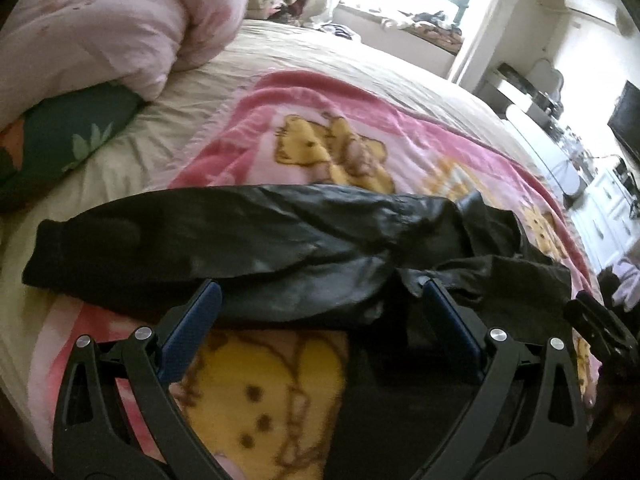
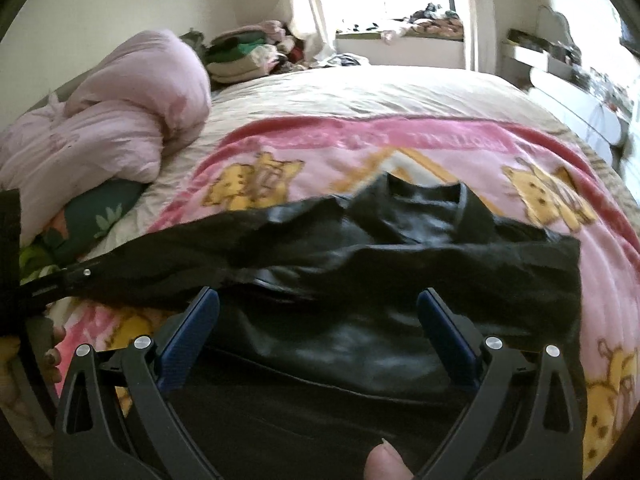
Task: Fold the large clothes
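Note:
A black leather-look jacket (image 1: 248, 240) lies on a pink cartoon-bear blanket (image 1: 320, 128) on the bed. One sleeve stretches left, its cuff at the far left (image 1: 52, 248). My left gripper (image 1: 320, 292) is open, its blue-padded fingers (image 1: 200, 312) just short of the sleeve's near edge. My right gripper (image 2: 318, 300) is open over the jacket's body (image 2: 340, 340); the collar (image 2: 424, 196) lies beyond it. The left gripper's body shows at the left edge of the right wrist view (image 2: 44, 284). The right gripper's body shows at the right edge of the left wrist view (image 1: 600, 328).
A bunched pink quilt (image 2: 100, 120) and a green leaf-print pillow (image 1: 72, 136) lie at the bed's left. Piled clothes (image 2: 248, 52) sit by the window. White furniture (image 1: 600, 208) with clutter stands right of the bed. Beige sheet (image 2: 360, 88) covers the far bed.

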### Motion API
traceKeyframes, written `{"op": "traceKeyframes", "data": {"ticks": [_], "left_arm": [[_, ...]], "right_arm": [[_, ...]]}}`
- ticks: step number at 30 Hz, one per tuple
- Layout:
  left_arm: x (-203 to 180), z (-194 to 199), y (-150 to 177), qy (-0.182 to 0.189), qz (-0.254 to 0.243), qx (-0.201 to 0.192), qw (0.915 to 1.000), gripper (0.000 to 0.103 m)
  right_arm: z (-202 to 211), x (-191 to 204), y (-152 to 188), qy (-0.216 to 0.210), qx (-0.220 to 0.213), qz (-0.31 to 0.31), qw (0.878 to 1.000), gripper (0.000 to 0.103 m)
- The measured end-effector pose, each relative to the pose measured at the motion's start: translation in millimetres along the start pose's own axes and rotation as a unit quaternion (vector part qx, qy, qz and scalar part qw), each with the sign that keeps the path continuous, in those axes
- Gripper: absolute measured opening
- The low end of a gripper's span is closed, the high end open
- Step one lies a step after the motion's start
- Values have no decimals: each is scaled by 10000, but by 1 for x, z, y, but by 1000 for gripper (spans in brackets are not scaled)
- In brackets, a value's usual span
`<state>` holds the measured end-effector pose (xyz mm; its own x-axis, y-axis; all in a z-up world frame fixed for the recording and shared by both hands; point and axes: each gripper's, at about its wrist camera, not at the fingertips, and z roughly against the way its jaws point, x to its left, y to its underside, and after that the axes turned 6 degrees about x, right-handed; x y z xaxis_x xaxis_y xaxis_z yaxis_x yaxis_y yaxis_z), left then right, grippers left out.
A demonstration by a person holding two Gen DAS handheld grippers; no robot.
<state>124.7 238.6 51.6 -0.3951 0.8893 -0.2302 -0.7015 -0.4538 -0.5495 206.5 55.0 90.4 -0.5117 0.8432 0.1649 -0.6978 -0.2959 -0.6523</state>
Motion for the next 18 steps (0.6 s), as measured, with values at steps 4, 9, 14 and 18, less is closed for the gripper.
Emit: {"op": "traceKeyframes", "data": {"ticks": [4,9,14,18], "left_arm": [[18,7,-5,-182,136,-67,9997,94],[45,17,-10,-416,375,-139,9983,94],[72,23,-14,-550,762,-151,9955,94],[94,24,-15,-865,1256,-187,9881,94]], "right_arm": [[-4,25,-12,-123,-13,179,9998,99],[-15,54,-21,-254,42,354,9990,99],[-23,81,-26,-341,66,548,9979,99],[-32,100,-26,-485,129,658,9966,99]]}}
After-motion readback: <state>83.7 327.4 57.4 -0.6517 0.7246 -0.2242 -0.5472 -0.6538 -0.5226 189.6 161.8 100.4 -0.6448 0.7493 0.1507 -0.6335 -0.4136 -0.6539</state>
